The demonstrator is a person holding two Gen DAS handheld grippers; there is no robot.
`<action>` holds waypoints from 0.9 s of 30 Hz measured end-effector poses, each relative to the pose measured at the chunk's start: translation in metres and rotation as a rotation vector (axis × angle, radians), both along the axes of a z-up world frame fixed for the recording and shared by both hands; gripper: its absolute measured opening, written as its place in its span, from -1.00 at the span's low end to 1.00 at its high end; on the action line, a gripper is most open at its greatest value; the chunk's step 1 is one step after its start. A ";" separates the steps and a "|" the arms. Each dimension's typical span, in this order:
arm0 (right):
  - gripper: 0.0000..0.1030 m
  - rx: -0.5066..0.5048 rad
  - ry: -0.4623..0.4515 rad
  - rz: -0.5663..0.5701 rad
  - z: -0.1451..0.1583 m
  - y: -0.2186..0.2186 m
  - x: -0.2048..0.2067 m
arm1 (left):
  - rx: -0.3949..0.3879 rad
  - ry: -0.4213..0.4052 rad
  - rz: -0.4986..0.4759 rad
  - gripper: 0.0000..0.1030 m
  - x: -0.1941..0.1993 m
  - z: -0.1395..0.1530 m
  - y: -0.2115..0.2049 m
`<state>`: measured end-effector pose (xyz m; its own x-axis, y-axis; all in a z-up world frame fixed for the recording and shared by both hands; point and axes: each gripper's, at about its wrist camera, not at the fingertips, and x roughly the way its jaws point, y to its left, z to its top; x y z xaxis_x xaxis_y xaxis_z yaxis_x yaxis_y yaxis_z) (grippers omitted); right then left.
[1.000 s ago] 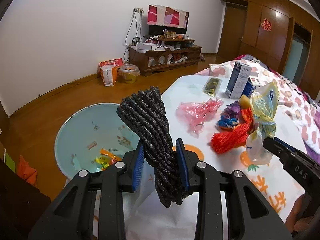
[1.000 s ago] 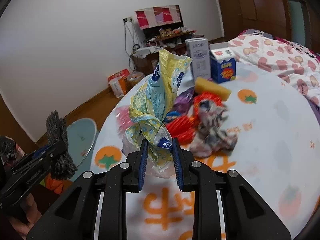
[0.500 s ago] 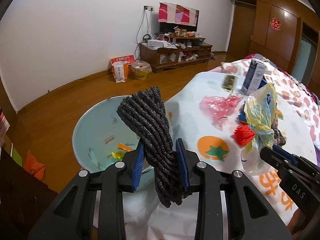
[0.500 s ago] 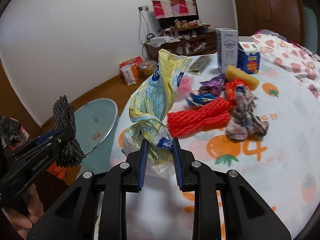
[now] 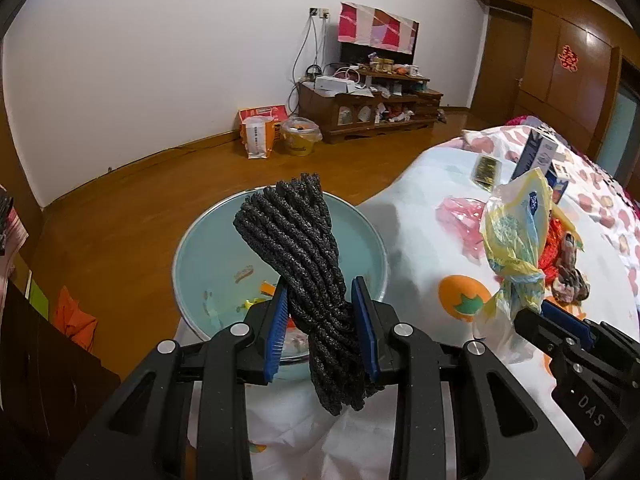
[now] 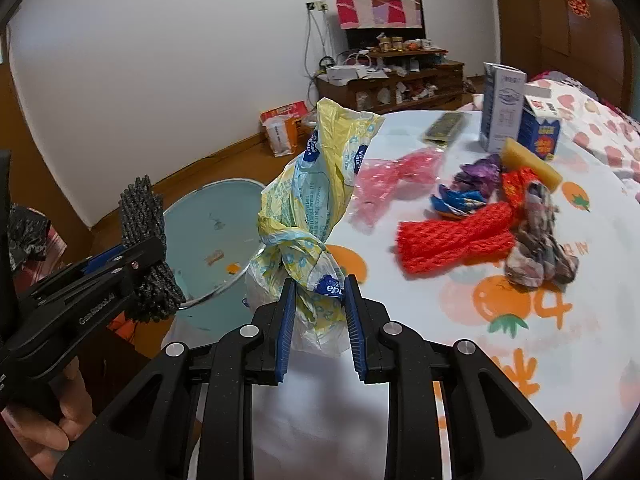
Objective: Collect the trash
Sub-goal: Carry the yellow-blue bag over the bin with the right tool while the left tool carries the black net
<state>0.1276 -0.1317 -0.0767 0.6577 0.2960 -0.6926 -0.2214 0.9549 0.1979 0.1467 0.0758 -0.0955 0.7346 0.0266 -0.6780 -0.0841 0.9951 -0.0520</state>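
Left hand-held gripper (image 5: 322,330): blue pads clamped on a bundle of black braided rope (image 5: 304,264). The rope's long axis runs nearly upright between the pads; the top end fans out and leans toward 11 o'clock, and the bottom end hangs below the pads. In the left wrist view it sits in front of the light blue basin (image 5: 192,256) on the wooden floor (image 5: 132,208), which has a few scraps inside.

Right hand-held gripper (image 6: 319,322): pads closed on the knotted neck of a yellow and blue plastic bag (image 6: 320,184). The bag's long axis is upright, its open end pointing to 12–1 o'clock and the white lower part bulging under the pads. It is held above the near edge of the tabletop (image 6: 600,240).

Right wrist view: the left tool and its rope are at 9 o'clock, with the basin behind them.

On the fruit-print cloth, from 1 to 3 o'clock:
- pink plastic wrap (image 6: 390,176)
- red net bundle (image 6: 456,240), long axis roughly left to right
- crumpled purple and blue wrappers (image 6: 468,188)
- grey patterned rag (image 6: 540,248)
- yellow block (image 6: 532,164)
- two upright cartons (image 6: 502,108)
- flat dark packet (image 6: 444,126)
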 end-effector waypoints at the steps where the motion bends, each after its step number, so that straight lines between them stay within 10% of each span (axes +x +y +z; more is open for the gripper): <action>1: -0.51 0.000 0.001 0.005 0.000 0.002 0.001 | -0.001 0.000 0.003 -0.39 0.000 0.000 0.002; 27: -0.51 -0.026 -0.016 0.133 0.000 0.078 0.035 | -0.015 0.021 0.115 -0.39 0.022 -0.008 0.050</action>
<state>0.1627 -0.0541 -0.0763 0.6251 0.3637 -0.6907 -0.3495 0.9216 0.1689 0.1690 0.1258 -0.1034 0.7130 0.0999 -0.6940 -0.1989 0.9780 -0.0635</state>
